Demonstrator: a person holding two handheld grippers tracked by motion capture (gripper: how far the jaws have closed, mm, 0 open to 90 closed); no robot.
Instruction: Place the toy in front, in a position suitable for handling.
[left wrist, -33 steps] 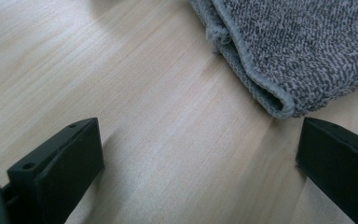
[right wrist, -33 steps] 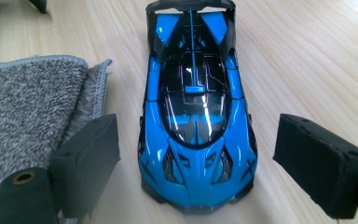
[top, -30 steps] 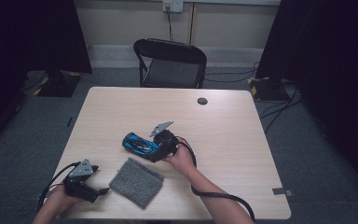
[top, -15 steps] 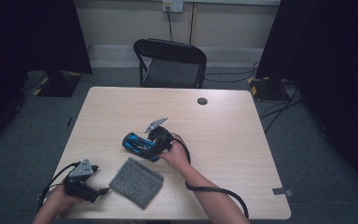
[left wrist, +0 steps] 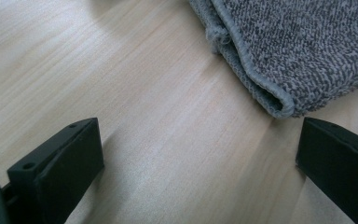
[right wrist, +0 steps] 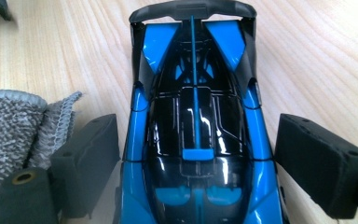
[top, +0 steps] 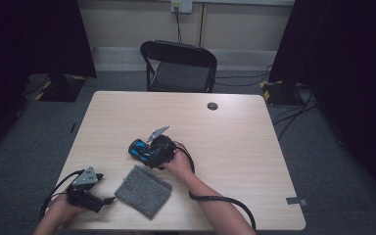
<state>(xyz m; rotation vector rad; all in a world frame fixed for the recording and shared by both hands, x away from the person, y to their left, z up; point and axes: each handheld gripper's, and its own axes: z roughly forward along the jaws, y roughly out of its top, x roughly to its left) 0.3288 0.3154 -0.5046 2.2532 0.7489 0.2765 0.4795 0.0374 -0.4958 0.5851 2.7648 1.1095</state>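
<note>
Toy car point(right wrist: 196, 126), blue with black canopy and dark rear wing, sits on the wooden table point(top: 245, 127) near its middle, slightly toward the person's side. Right gripper point(top: 152, 152) is brought up over the car; in the right gripper view its jaws stand apart, one on each flank of the body, left jaw close against the blue side, right jaw with a visible gap, so not clamped. Right hand point(top: 178, 165) is behind the gripper, cable point(top: 225, 201) trailing along the forearm toward the table's near edge. Grey cloth point(top: 143, 191), folded, lies flat on the table just nearer the person than the car; its edge also appears at the left of the right gripper view, near the left jaw. Left gripper point(left wrist: 200, 158) rests low on the table at the near left corner, jaws wide apart over bare wood, the cloth's folded hem just ahead of the right jaw, not touching. Black chair point(top: 178, 66) stands at the far side.
</note>
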